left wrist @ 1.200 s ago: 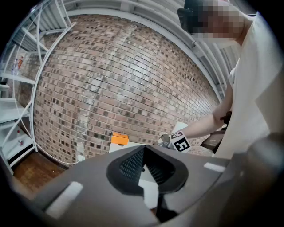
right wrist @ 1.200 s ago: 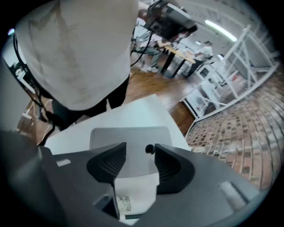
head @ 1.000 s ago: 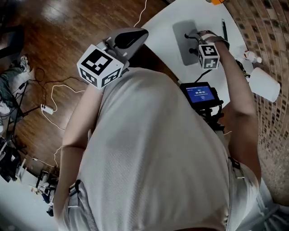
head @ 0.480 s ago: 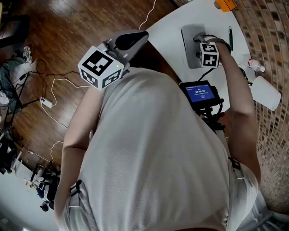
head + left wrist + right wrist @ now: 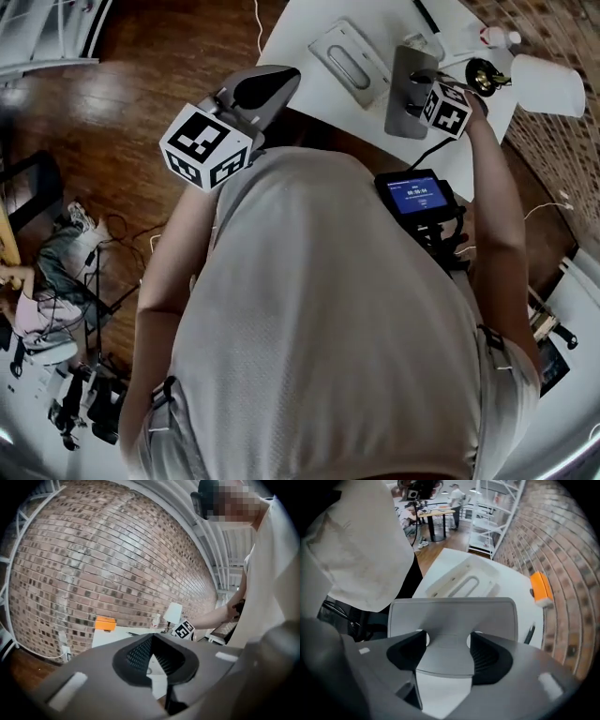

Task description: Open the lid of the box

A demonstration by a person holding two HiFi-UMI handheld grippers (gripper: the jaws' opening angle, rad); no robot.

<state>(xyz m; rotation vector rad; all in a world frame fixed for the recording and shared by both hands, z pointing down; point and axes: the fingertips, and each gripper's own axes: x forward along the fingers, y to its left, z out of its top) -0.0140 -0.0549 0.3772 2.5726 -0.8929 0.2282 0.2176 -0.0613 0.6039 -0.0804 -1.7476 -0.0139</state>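
My right gripper [image 5: 447,644] is shut on the raised grip in the middle of a grey lid [image 5: 454,613]. It holds the lid in the air, tilted, above the white table [image 5: 513,590]. In the head view the right gripper [image 5: 424,94] and the grey lid [image 5: 405,86] are at the top right. Beside them lies the white box base [image 5: 349,58] with a long oval recess, uncovered. The same box base [image 5: 461,584] shows beyond the lid. My left gripper [image 5: 270,84] hangs off the table's near edge, shut and holding nothing; its pads [image 5: 140,653] meet.
An orange block [image 5: 540,588] and a dark pen [image 5: 529,633] lie on the table by the brick wall. A white lamp [image 5: 548,84] and a small bottle [image 5: 494,36] stand at the table's right end. A small screen [image 5: 415,195] hangs at the person's chest.
The right gripper has lifted the grey lid up and off, and the white box base now shows beside it. The head view has swung. The left gripper has stayed where it was.
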